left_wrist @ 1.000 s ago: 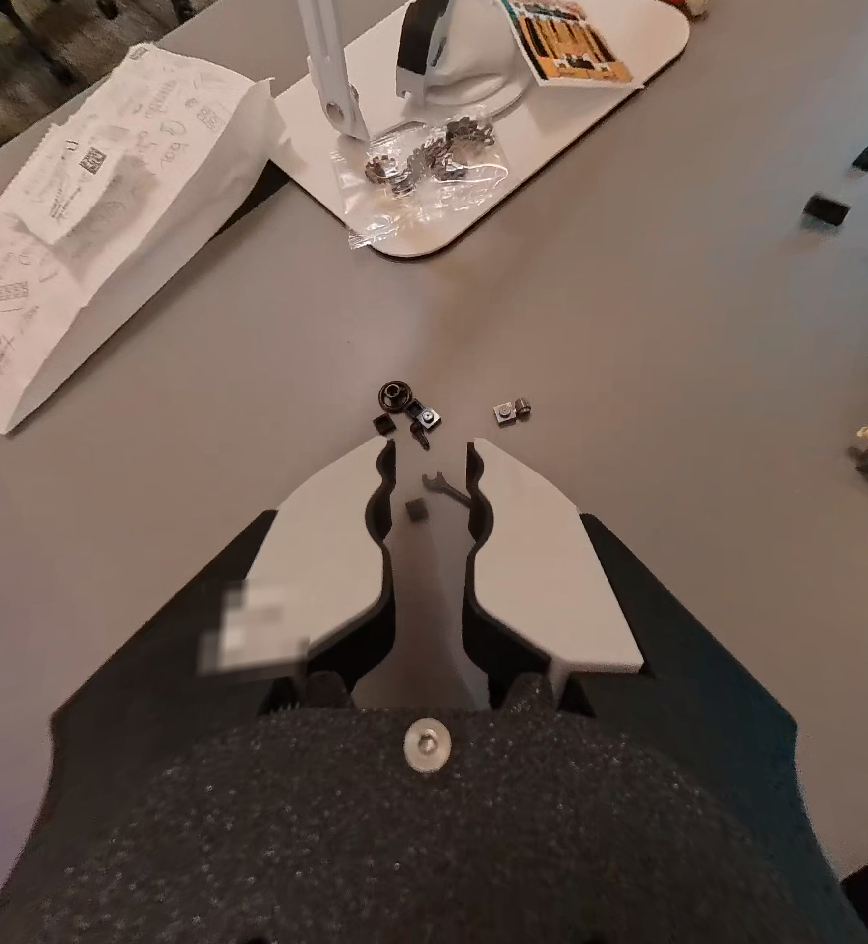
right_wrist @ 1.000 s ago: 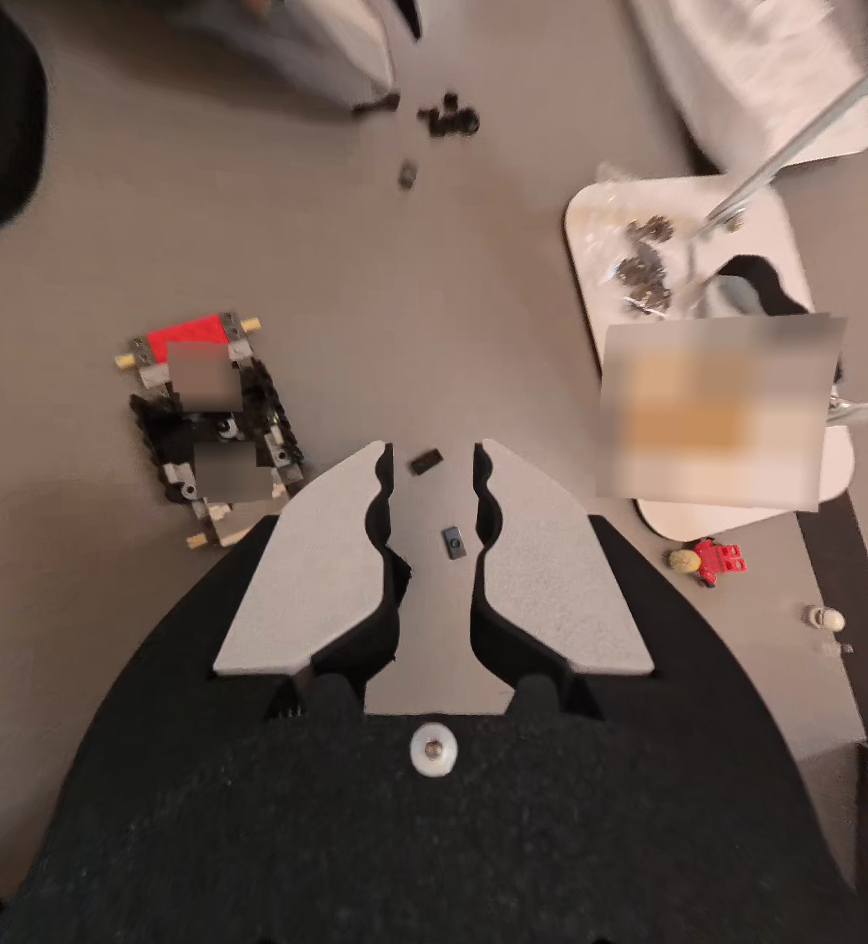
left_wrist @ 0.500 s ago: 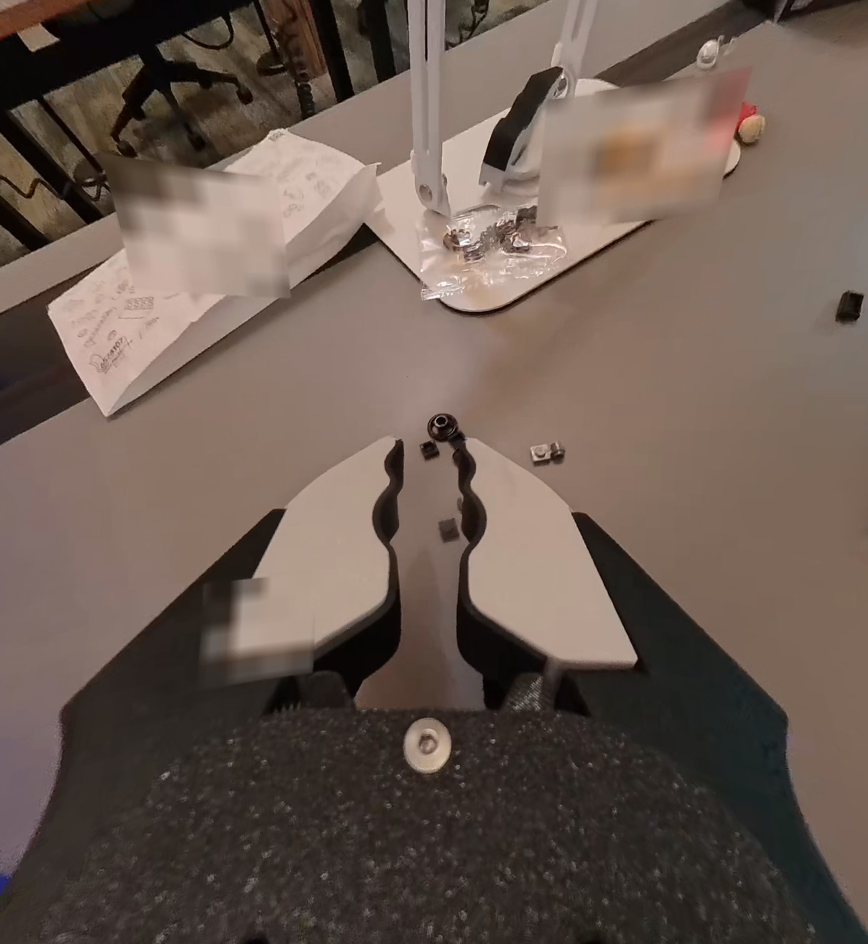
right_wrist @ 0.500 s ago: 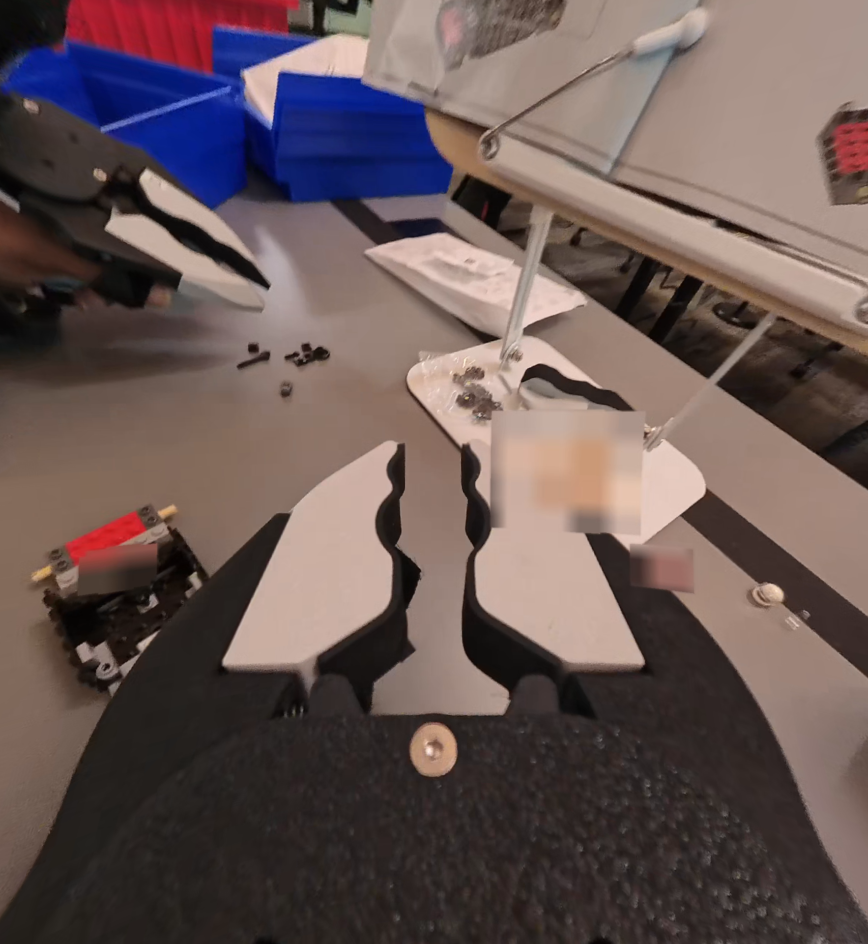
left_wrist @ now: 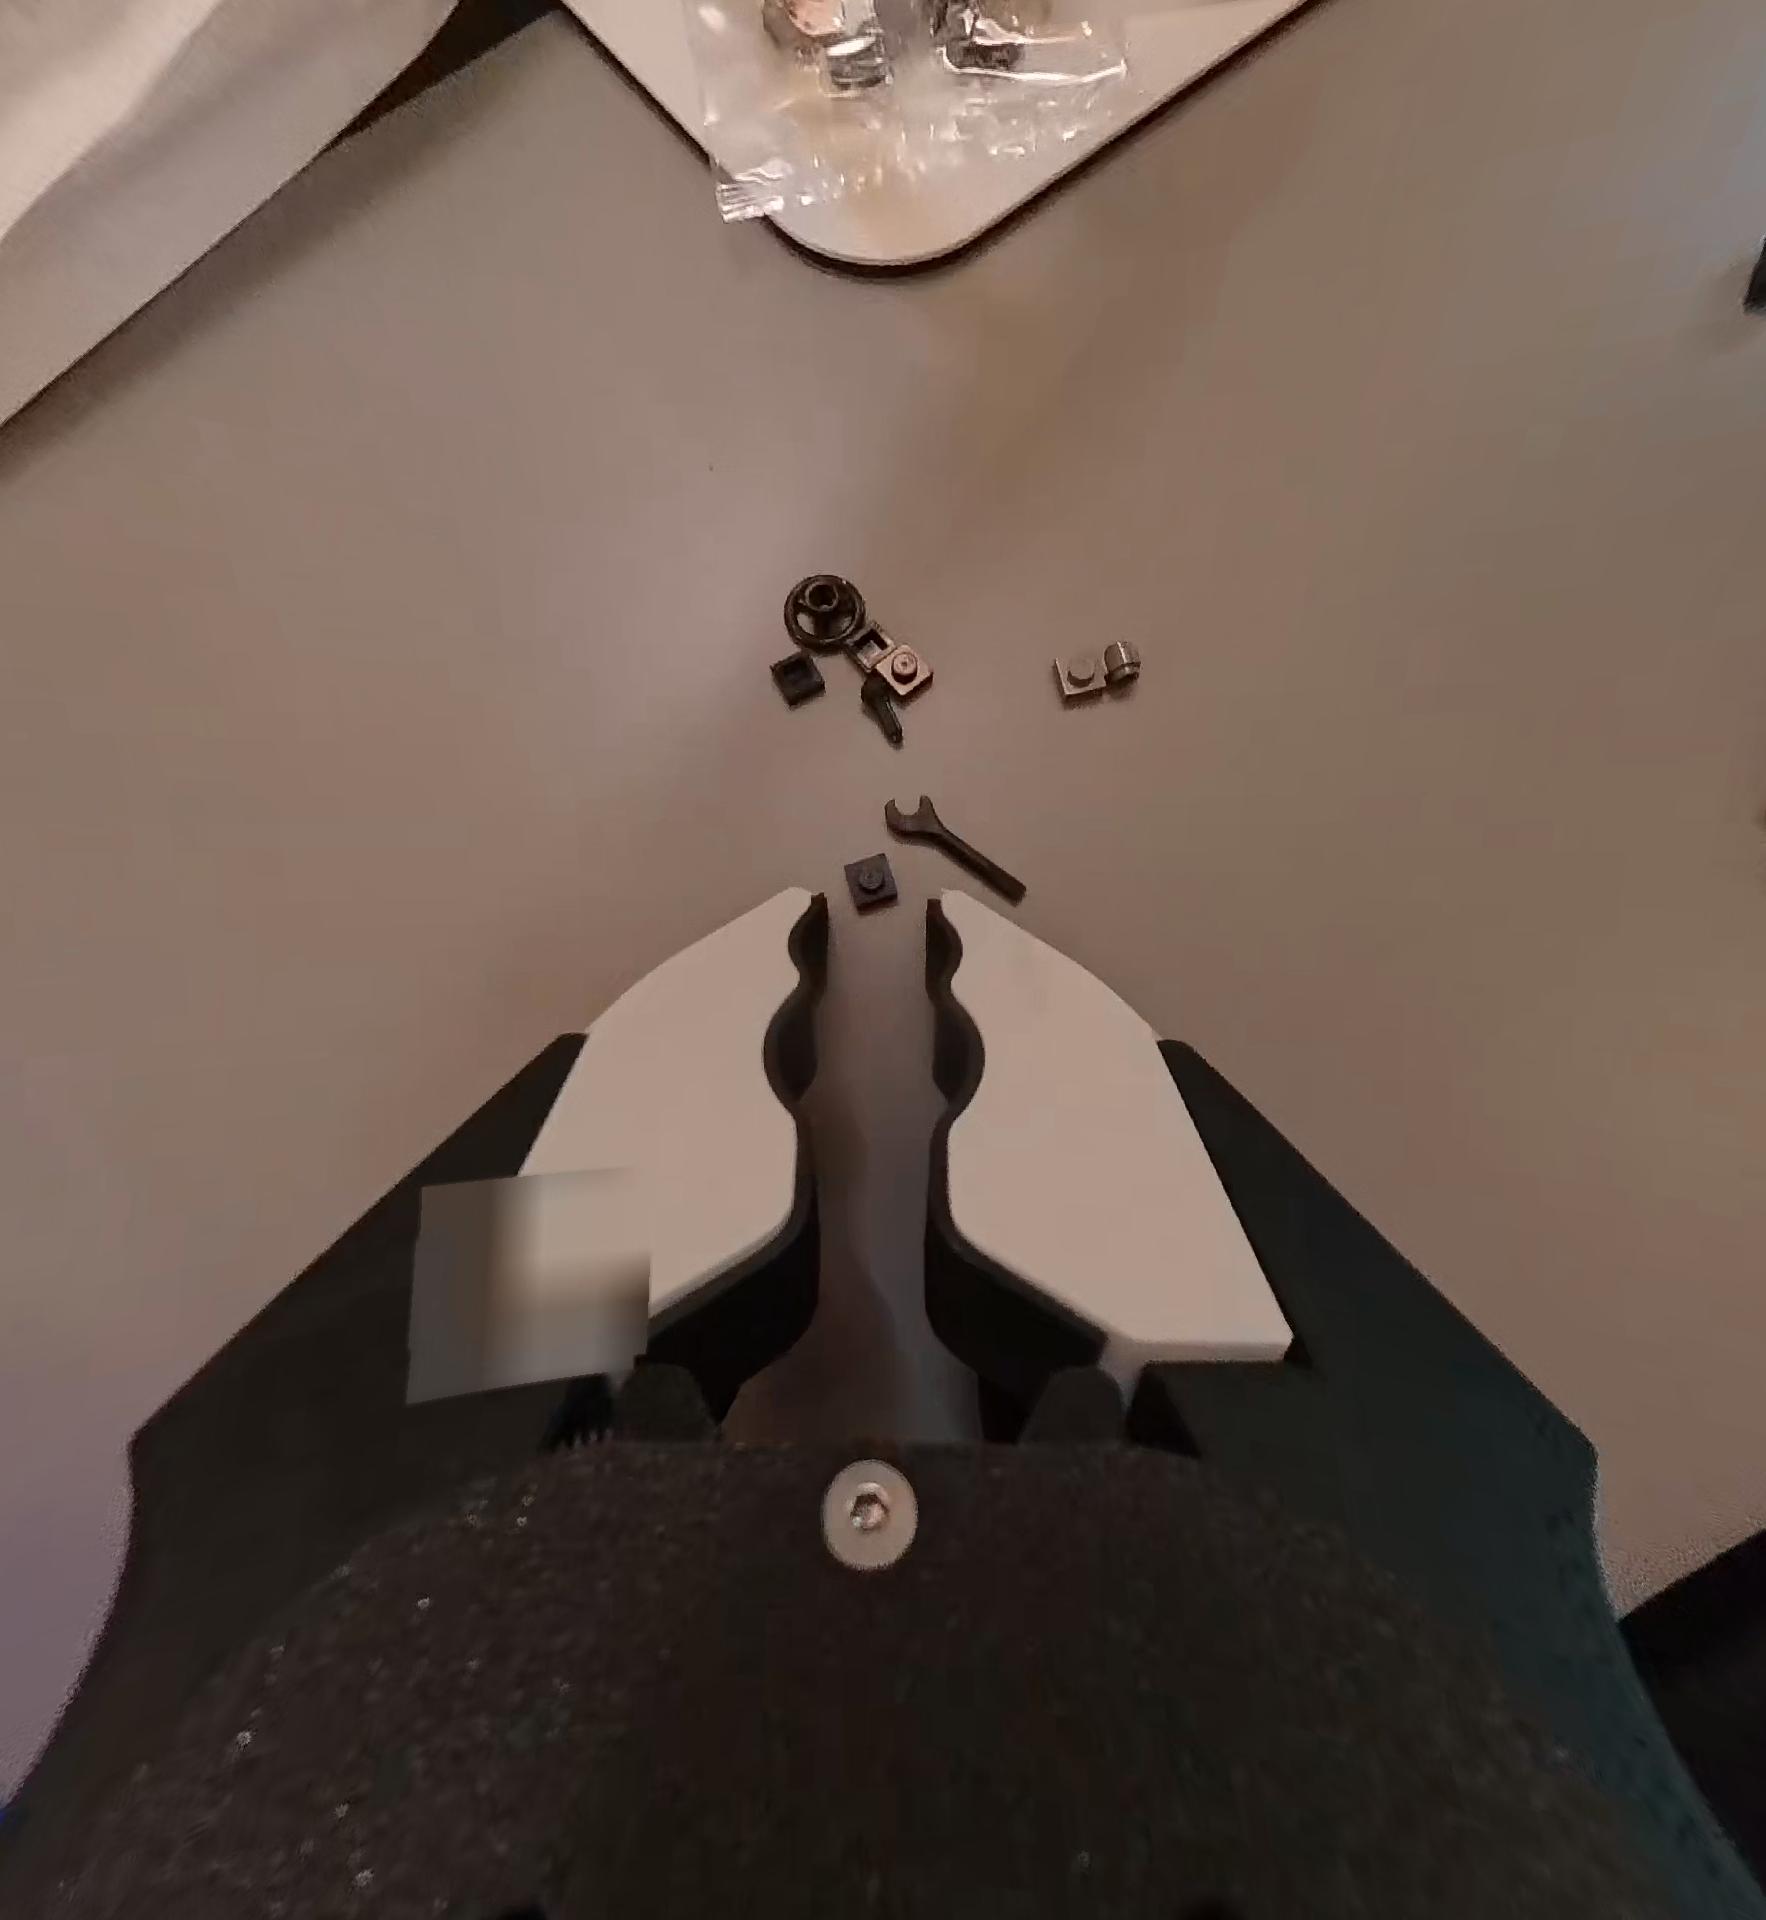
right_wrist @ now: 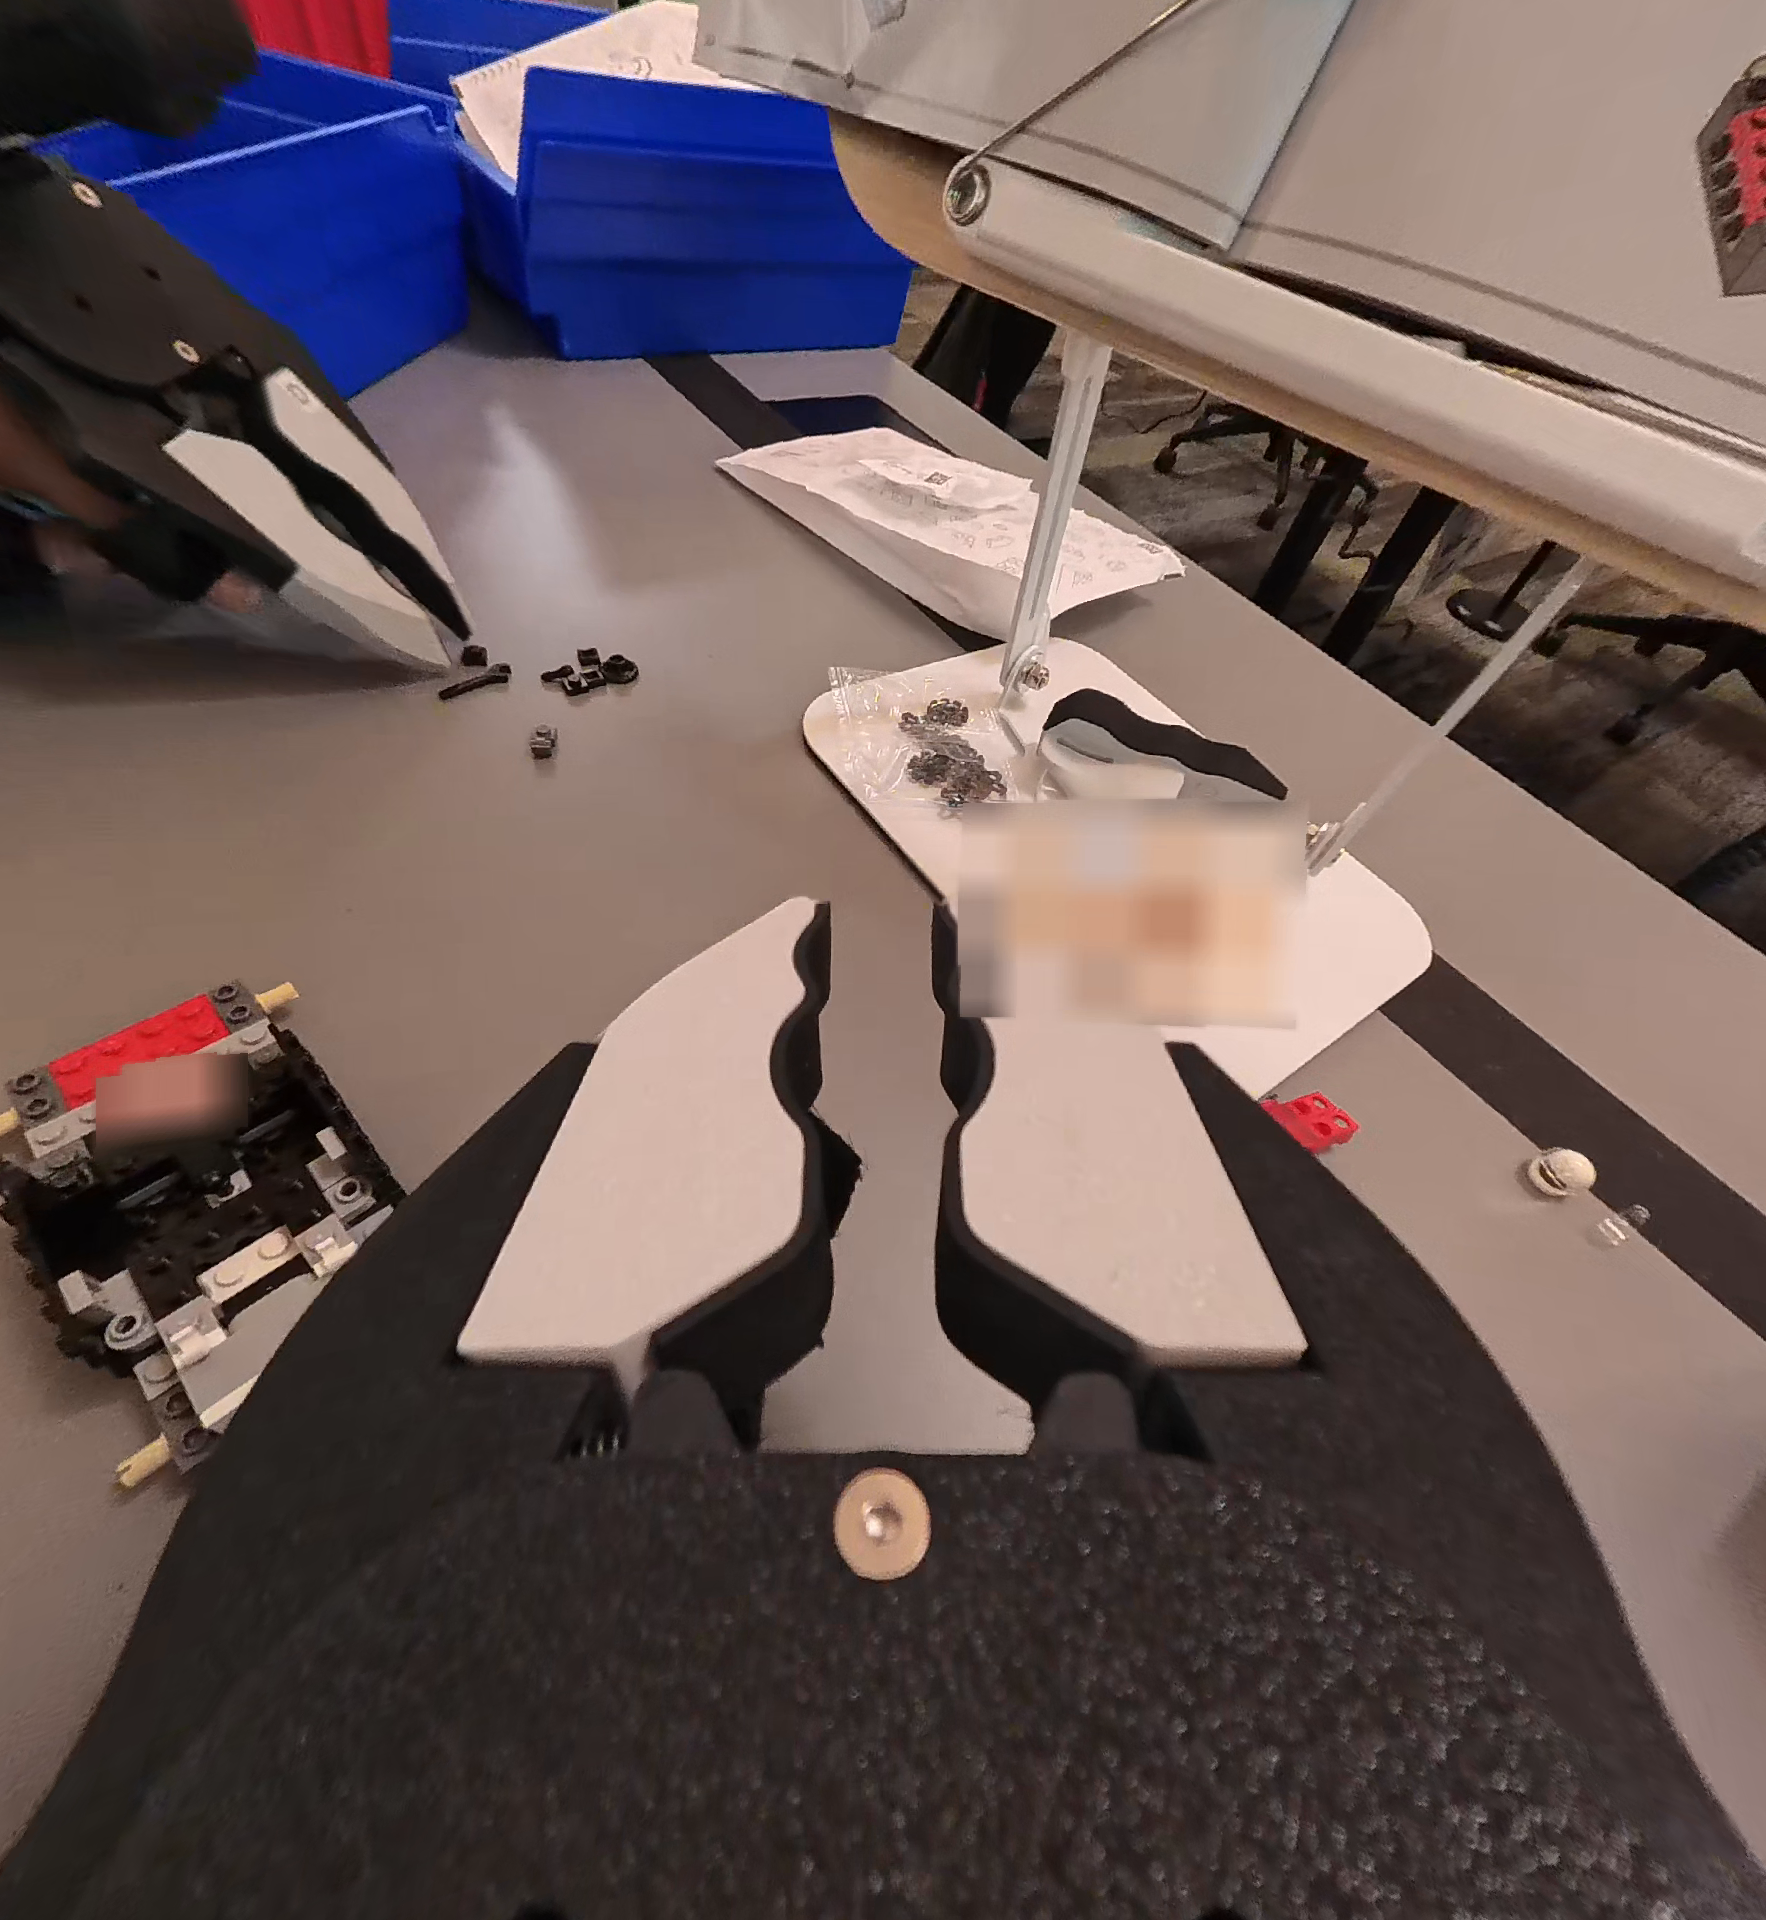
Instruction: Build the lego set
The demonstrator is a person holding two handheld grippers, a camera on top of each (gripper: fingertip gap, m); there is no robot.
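Observation:
My left gripper (left_wrist: 876,911) is open and empty, its tips just short of a small black square plate (left_wrist: 871,884) on the grey table. Beyond it lie a black wrench piece (left_wrist: 952,846), a black wheel-and-bracket cluster (left_wrist: 858,649) and a small grey clip plate (left_wrist: 1095,674). My right gripper (right_wrist: 879,914) is open and empty, raised above the table. The part-built black, grey and red lego model (right_wrist: 178,1174) lies to its left. The left gripper also shows far left in the right wrist view (right_wrist: 448,634), tips down at the small black pieces (right_wrist: 536,675).
A white stand base (right_wrist: 1378,935) holds a clear bag of small dark parts (right_wrist: 936,748) and carries the instruction booklet holder (right_wrist: 1378,260) overhead. A white paper bag (right_wrist: 952,509), blue bins (right_wrist: 650,218), a red piece (right_wrist: 1310,1117) and a white round piece (right_wrist: 1559,1174) lie around. There is about 25 centimeters between the tips of the two grippers. To reach the small grey clip plate (left_wrist: 1095,674) in a straight line is about 5 centimeters for my left fingers, about 20 centimeters for my right.
My left gripper tilted down toward the table and drew back, so the black square plate now lies just ahead of its tips. My right gripper lifted and tilted up from the table.

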